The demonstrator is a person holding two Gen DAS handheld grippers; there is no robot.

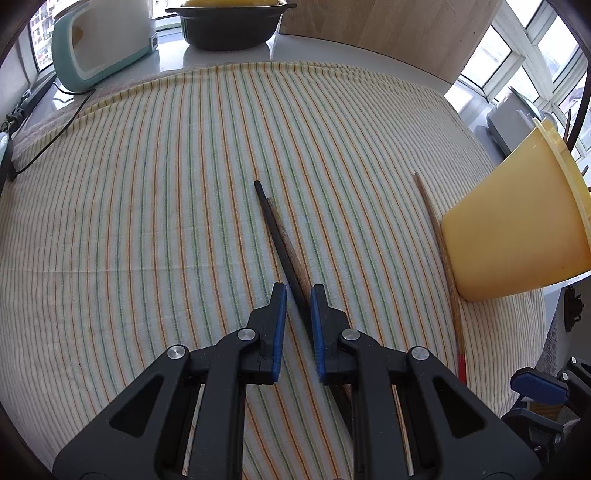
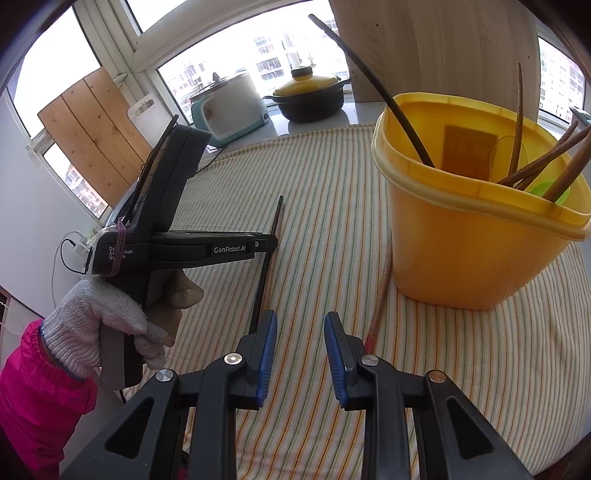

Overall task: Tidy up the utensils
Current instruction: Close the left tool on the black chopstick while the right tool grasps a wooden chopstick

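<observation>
A black chopstick [image 1: 273, 229] and a brown wooden one [image 1: 291, 254] lie together on the striped cloth [image 1: 147, 184]. My left gripper [image 1: 298, 291] is open, its jaws on either side of the pair, just above or at them. A red-tipped wooden chopstick [image 1: 443, 258] lies against the base of the yellow tub [image 1: 517, 229]. In the right wrist view the yellow tub [image 2: 461, 251] holds several chopsticks [image 2: 546, 162]. My right gripper [image 2: 300, 325] is open and empty over the cloth, left of the red-tipped chopstick [image 2: 378, 302]. The left gripper [image 2: 271, 244] shows there from the side, over the black chopstick [image 2: 263, 280].
A teal and white rice cooker [image 1: 99, 40] and a black pot with a yellow lid [image 1: 231, 22] stand at the back by the windows. A wooden board [image 1: 388, 29] leans at the back right. A cable [image 1: 55, 136] runs along the cloth's left edge.
</observation>
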